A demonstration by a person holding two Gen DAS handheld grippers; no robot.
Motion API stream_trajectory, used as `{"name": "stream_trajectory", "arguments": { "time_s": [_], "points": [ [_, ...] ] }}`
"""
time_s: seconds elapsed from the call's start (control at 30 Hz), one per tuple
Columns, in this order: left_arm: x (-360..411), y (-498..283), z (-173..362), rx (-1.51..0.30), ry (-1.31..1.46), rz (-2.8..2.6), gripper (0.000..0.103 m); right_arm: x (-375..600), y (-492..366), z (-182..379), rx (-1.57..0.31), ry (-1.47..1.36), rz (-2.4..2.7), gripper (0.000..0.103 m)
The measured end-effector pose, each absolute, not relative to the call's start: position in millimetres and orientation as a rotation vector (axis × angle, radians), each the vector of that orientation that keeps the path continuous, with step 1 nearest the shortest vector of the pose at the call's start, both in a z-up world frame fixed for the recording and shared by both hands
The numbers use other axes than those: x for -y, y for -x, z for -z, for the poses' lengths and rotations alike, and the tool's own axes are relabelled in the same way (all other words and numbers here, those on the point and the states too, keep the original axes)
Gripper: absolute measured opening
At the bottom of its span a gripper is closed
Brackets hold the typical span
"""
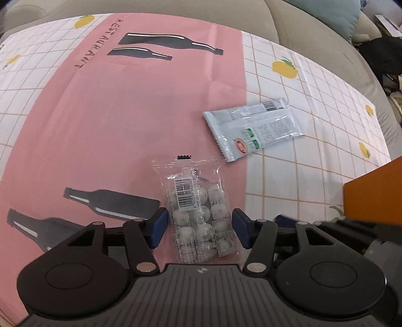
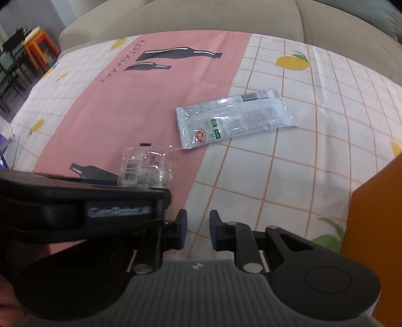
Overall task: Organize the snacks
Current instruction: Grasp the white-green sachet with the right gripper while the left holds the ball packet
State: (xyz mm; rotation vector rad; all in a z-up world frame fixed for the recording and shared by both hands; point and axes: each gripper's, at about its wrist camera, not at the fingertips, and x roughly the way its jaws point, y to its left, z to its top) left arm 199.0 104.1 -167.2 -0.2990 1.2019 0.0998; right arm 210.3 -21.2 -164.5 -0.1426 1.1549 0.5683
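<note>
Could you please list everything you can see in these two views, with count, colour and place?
clear plastic packet of pale round sweets: one, transparent with whitish balls, on the pink panel, between the left fingers.
silver-grey foil snack wrappers: two, overlapping, red logo on the nearer, across the pink-white border.
pink and white checked tablecloth: one, printed with black bottles and yellow lemons, covering the surface.
orange box: one, right edge, only partly visible.
beige sofa: one, behind the cloth.
red and yellow stools: stacked, far left background.
left gripper: black with blue pads, jaws astride the packet, a gap on each side.
right gripper: same build, nothing between the pads.
</note>
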Motion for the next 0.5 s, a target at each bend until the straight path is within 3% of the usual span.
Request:
{"name": "stream_trajectory", "arguments": {
  "time_s": [0.07, 0.17, 0.27, 0.3, 0.4, 0.5],
  "points": [
    [-109.2, -201.4, 165.0, -1.202, 0.291, -0.107, 0.063, 16.8, -215.0, 160.4, -1.143, 0.215, -0.593, 0.018],
    [-120.5, -205.1, 162.0, -1.191, 0.293, -0.12, 0.063, 4.7, -225.7, 153.8, -1.115, 0.372, -0.643, 0.034],
    [-129.2, -210.3, 160.7, -1.188, 0.29, -0.121, 0.063, -9.2, -240.5, 151.1, -1.084, 0.577, -0.725, 0.042],
    [-132.2, -212.2, 160.6, -1.189, 0.289, -0.12, 0.063, -14.7, -246.8, 151.8, -1.082, 0.651, -0.752, 0.052],
    [-139.6, -217.5, 160.5, -1.192, 0.294, -0.111, 0.063, -26.0, -262.2, 152.9, -1.016, 0.871, -0.832, 0.07],
    [-145.0, -222.0, 161.4, -1.195, 0.299, -0.102, 0.063, -33.1, -275.4, 158.5, -0.95, 1.05, -0.917, 0.081]
  ]
}}
